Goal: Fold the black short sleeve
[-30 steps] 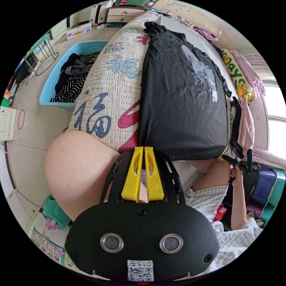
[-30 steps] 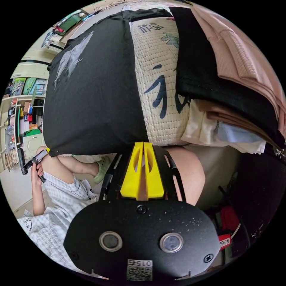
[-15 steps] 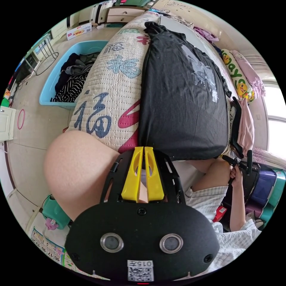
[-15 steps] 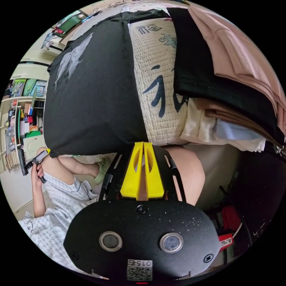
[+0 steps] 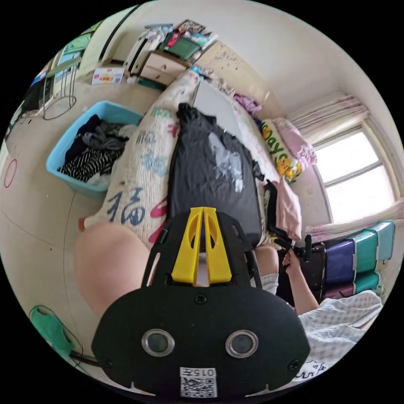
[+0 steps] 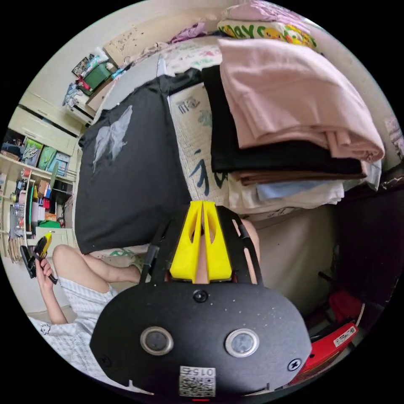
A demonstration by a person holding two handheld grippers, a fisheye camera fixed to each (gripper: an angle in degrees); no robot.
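Black short sleeve [image 5: 212,176] lay spread flat on a quilted mat [image 5: 139,176] w/ big characters, its pale print facing up. In the right gripper view the same shirt [image 6: 126,168] was seen beside a stack of folded clothes [image 6: 290,139], pink piece on top, black one under it, then brown, blue and white ones. A strip of the mat [image 6: 193,139] separated shirt and stack.

Left gripper [image 5: 203,210] had its yellow jaws pressed together, nothing between them; it hovered over the near hem of the shirt, and I could not tell if it touched the cloth. Right gripper [image 6: 203,205] was also closed and empty, tips at the mat edge, approx. between shirt and stack.

Person sat at the near end of the mat, one knee [image 5: 109,261] close to the left gripper. On the floor beside the mat stood a blue basket [image 5: 67,147] w/ more clothes in it.
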